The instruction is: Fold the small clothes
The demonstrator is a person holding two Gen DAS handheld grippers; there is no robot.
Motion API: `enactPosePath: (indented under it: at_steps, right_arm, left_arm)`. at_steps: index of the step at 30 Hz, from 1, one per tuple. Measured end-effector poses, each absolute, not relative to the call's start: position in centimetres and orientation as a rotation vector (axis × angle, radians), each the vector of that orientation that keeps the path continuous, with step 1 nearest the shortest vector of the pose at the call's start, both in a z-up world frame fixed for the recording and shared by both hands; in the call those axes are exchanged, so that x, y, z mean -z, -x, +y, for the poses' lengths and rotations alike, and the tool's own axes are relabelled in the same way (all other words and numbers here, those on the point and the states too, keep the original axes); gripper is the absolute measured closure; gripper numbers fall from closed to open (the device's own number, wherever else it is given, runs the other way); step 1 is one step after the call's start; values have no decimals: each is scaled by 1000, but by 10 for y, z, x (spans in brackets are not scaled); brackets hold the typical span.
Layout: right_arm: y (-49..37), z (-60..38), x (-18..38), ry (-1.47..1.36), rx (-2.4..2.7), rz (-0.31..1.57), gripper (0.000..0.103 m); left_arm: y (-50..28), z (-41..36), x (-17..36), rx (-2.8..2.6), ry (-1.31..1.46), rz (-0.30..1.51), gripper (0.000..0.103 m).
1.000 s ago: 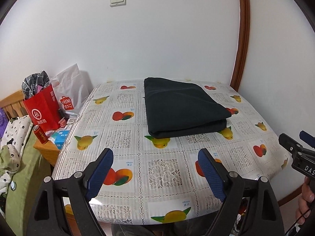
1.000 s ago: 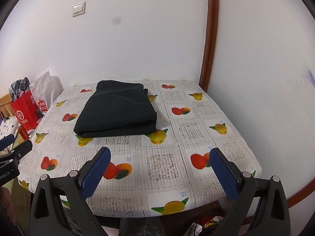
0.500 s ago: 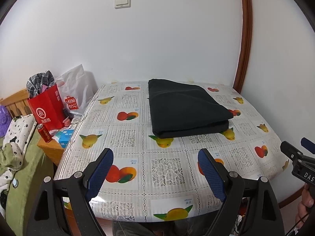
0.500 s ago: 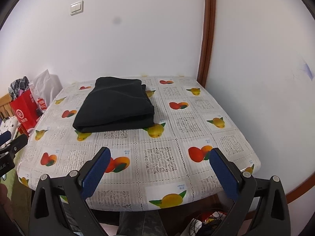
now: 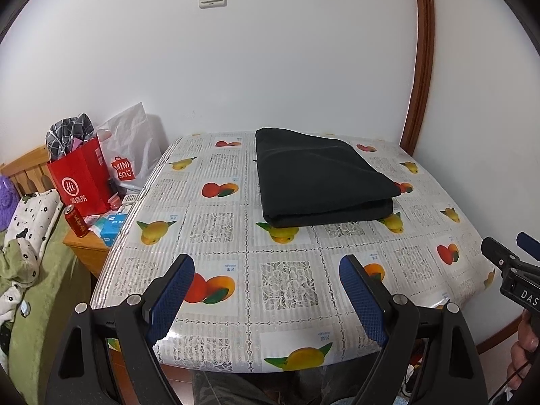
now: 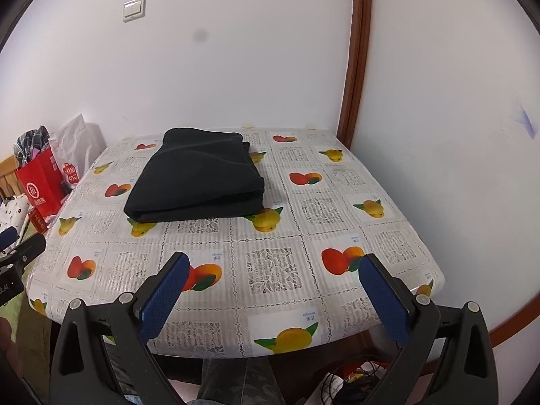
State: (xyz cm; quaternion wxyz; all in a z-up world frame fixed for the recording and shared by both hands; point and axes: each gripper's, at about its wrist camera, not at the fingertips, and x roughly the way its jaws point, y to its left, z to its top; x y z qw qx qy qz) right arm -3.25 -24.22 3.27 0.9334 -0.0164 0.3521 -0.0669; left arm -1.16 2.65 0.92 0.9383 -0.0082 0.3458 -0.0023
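Note:
A black garment point(image 5: 320, 179) lies folded into a neat rectangle on the far half of the table point(image 5: 287, 280), which has a fruit-print cloth; it also shows in the right wrist view point(image 6: 199, 179). My left gripper point(image 5: 266, 266) is open and empty, held above the table's near edge, well short of the garment. My right gripper point(image 6: 271, 265) is open and empty, also back over the near edge. Each gripper shows at the edge of the other's view: the right one point(image 5: 516, 253), the left one point(image 6: 17, 249).
A red paper bag point(image 5: 81, 179), a white Miniso bag point(image 5: 131, 148), a red can point(image 5: 76, 221) and boxes stand on a wooden side table left of the table. White walls and a brown door frame point(image 5: 422, 57) close off the back and right.
Both grippers have pulled back and risen away from the table; the folded garment looks smaller and farther. The garment has not moved.

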Motion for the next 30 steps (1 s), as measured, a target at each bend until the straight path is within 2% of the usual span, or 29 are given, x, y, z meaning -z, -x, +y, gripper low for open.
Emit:
enactPosePath:
  at_steps: [30]
  right_arm:
    - [26, -241, -27, 21, 156, 744, 4]
  left_arm:
    - [3, 28, -9, -11, 15, 708, 16]
